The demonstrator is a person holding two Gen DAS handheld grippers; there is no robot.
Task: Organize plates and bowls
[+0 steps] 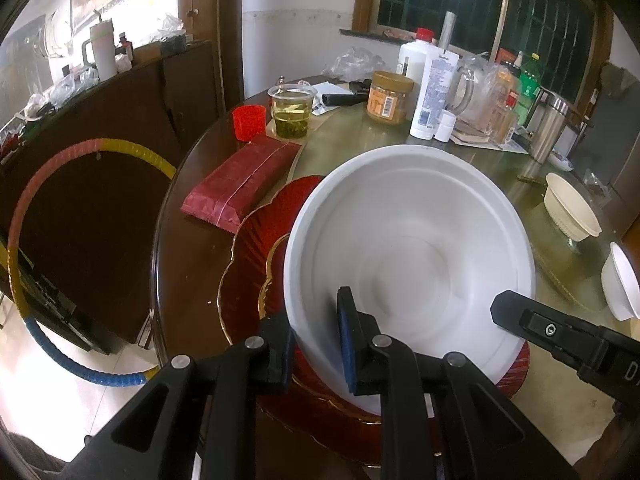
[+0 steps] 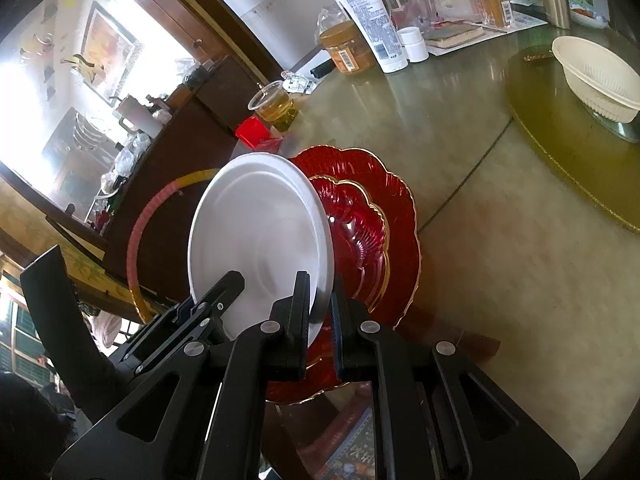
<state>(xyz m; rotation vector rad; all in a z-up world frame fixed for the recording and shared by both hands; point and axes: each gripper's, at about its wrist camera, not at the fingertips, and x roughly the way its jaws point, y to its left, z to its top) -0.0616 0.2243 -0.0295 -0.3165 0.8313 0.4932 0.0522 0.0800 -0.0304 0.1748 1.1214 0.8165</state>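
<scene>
Both grippers clamp one white plate [image 1: 408,248] by opposite edges. Left gripper [image 1: 316,340]: fingers narrow, pinched on the near-left rim. Right gripper [image 2: 320,312]: fingers nearly closed on the near-right rim.

The plate hangs tilted ahead of both finger pairs, just above the stacked red plates [image 2: 372,216] on the desk [image 2: 500,200]. Whether it touches them, I cannot tell.

Likely step: setting the white plate on the red stack. To do it well, level the plate first, centre it over the smaller red plate, lower both sides together, then open both at once.

A cream bowl [image 2: 596,76] sits well beyond the right fingers, not yet gathered.
</scene>
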